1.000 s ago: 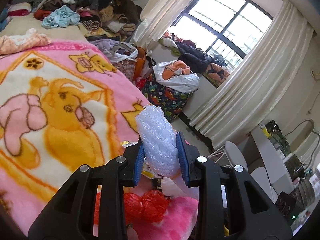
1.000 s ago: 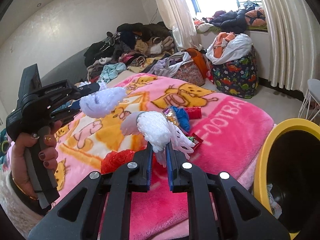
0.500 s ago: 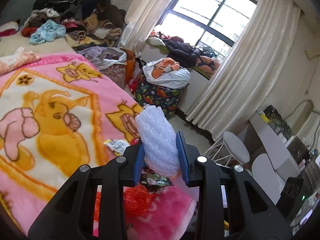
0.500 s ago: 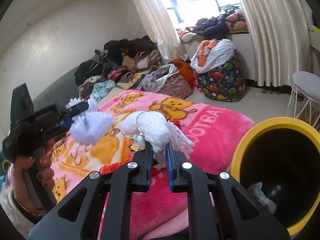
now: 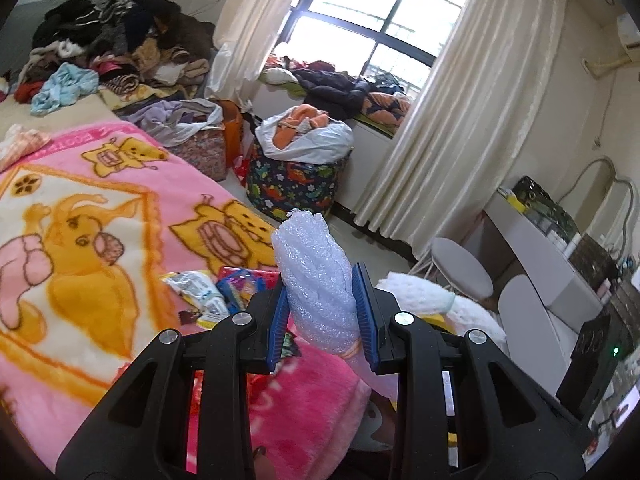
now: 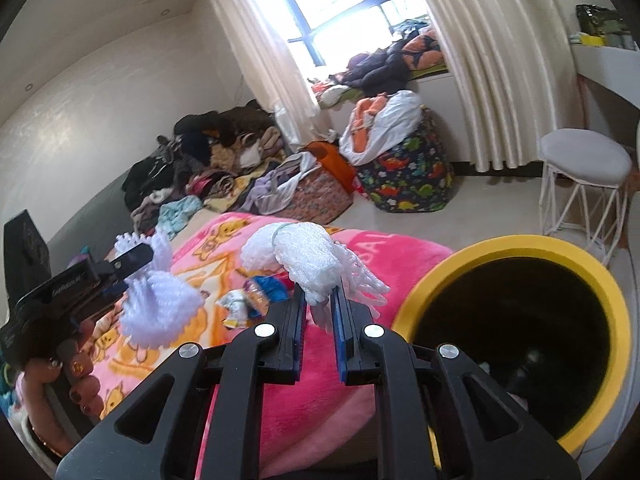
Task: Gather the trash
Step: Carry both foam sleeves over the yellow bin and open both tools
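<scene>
2 tools, 2 foam pieces – one each. Left tool [image 5: 323, 312] has its blue pads clamped on a foam roll [image 5: 316, 276]: white, ribbed, standing upright between the pads, top poking well above them. Right tool [image 6: 319, 320] is nearly closed, pinching the thin lower edge of a foam net [image 6: 308, 258] – white mesh sleeve, bunched, w/ frayed loops hanging off its right side. In the right wrist view the left tool [image 6: 138, 268] shows at the left edge, held by a hand [image 6: 68, 376] w/ dark nails, roll sticking out in front.

1 bin [image 6: 600, 292]: round, yellow rim, black inside, on the floor at the bed's near-right corner, just right of the net. Some pale bits lie at its bottom; can't tell what.

Bed carries a fleecy pink blanket [image 5: 80, 208] w/ orange-yellow cartoon animals. A few crinkly wrappers [image 5: 200, 294] – approx 3-4, white, blue, red – lie near the blanket's near edge, just beyond the tools.

Room: clothes heap [image 5: 116, 52] at the bed's far end by the wall, 1 dinosaur-print basket [image 5: 292, 188] stuffed w/ white and orange cloth on the floor under the window [image 5: 380, 28], cream curtains both sides, 1 round white stool [image 6: 584, 164] w/ wire legs, pale tiled floor.
</scene>
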